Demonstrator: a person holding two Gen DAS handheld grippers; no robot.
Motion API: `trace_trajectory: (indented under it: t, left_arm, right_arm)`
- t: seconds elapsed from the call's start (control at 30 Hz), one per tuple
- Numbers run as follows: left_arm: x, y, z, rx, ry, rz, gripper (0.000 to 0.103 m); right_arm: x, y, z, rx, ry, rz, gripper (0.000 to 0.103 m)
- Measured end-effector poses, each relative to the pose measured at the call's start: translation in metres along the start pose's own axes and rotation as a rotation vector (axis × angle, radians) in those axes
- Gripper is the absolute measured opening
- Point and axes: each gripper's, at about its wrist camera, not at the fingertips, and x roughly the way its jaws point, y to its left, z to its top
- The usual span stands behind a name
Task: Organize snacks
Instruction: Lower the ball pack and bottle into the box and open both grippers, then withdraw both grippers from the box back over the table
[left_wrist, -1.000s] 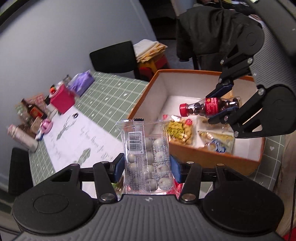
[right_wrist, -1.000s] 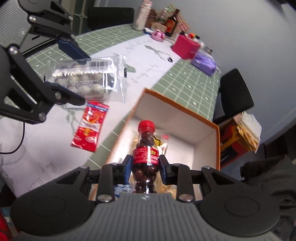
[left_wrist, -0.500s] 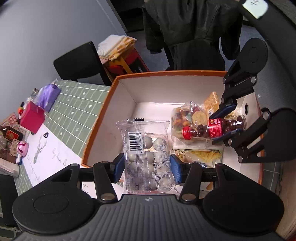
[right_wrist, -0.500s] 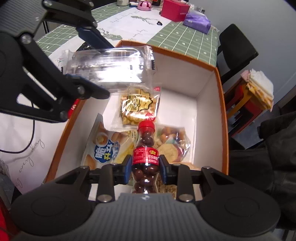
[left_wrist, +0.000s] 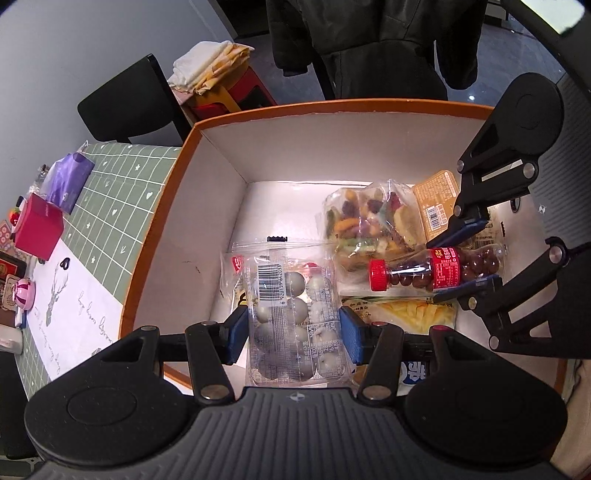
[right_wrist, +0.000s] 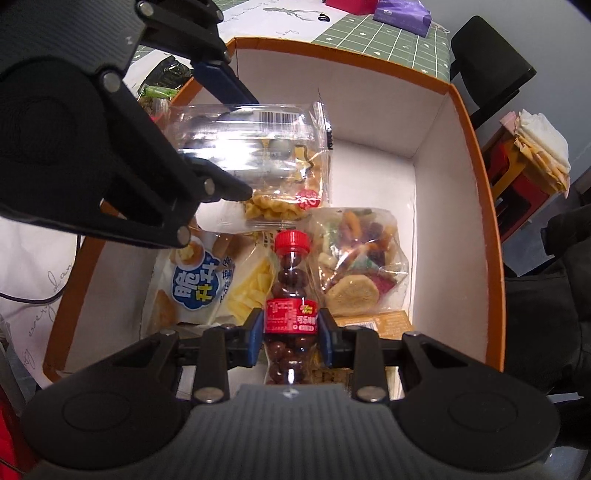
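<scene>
Left gripper (left_wrist: 293, 328): clamped on clear ball packet (left_wrist: 291, 314), lower centre | Right gripper (right_wrist: 291, 341): clamped on chocolate bottle (right_wrist: 291, 295), over orange box (right_wrist: 476, 147)

egg pack (left_wrist: 291, 306): barcode 6 920159 642033 | paper runner (right_wrist: 40, 295): cursive "every day" | snack bag (right_wrist: 201, 284): Chinese characters
</scene>
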Motion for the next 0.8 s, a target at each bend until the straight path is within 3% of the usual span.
trace_trajectory:
  t: [0.27, 0.43, 0.63, 0.8]
  left_arm:
    - [0.013, -0.001, 0.002, -0.022, 0.018, -0.002, 0.061]
    - [0.013, -0.001, 0.001, -0.019, 0.013, 0.002, 0.071]
    - [0.007, -0.003, 0.000, -0.005, 0.004, -0.006, 0.077]
    - [-0.006, 0.002, 0.000, -0.033, -0.033, 0.008, 0.078]
  right_arm:
    - [0.004, -0.005, 0.001, 0.006, 0.008, 0.016, 0.029]
    - [0.001, -0.003, 0.003, -0.002, 0.006, 0.012, 0.030]
    - [-0.002, 0.003, 0.003, -0.012, -0.002, 0.005, 0.042]
    - [-0.007, 0.007, 0.002, -0.007, -0.007, -0.004, 0.044]
